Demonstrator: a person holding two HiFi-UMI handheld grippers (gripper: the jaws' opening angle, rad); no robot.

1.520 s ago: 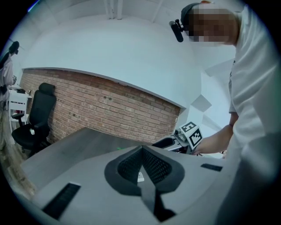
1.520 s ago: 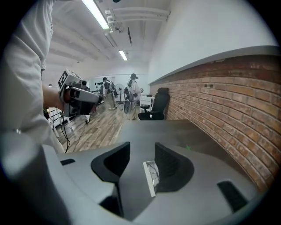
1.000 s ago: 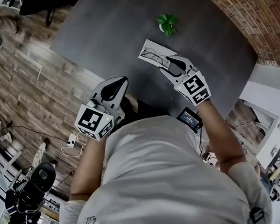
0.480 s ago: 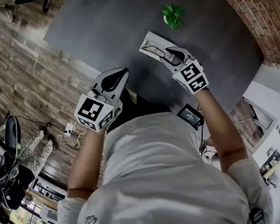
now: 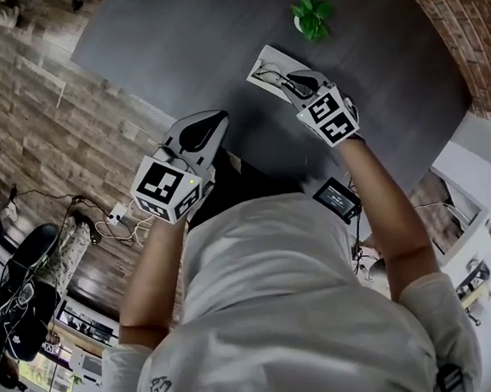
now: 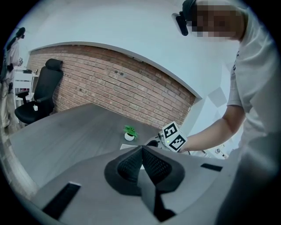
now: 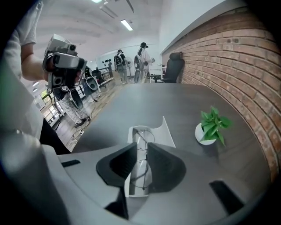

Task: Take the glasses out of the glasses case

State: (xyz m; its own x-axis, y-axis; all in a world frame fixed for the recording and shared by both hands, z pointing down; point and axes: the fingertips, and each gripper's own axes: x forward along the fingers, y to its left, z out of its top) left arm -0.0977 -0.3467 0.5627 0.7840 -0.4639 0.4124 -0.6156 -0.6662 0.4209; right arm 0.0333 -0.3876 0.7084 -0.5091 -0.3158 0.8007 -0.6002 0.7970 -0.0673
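Right gripper (image 7: pixel 142 145) lower than a second ago, now down over open glasses case (image 7: pixel 161 132); jaws just been closing. Glasses (image 7: pixel 141 176) lie in case tray, bridge between jaws, one lens beyond tips, other nearer camera. Jaws released, narrow gap left, pads not pressing on frame. Case flat on dark grey table (image 7: pixel 175 99), lid spread on side of small potted plant (image 7: pixel 210 127) nearby. Left gripper (image 6: pixel 141 148) well apart, over table's near edge, jaws clenched together, empty.
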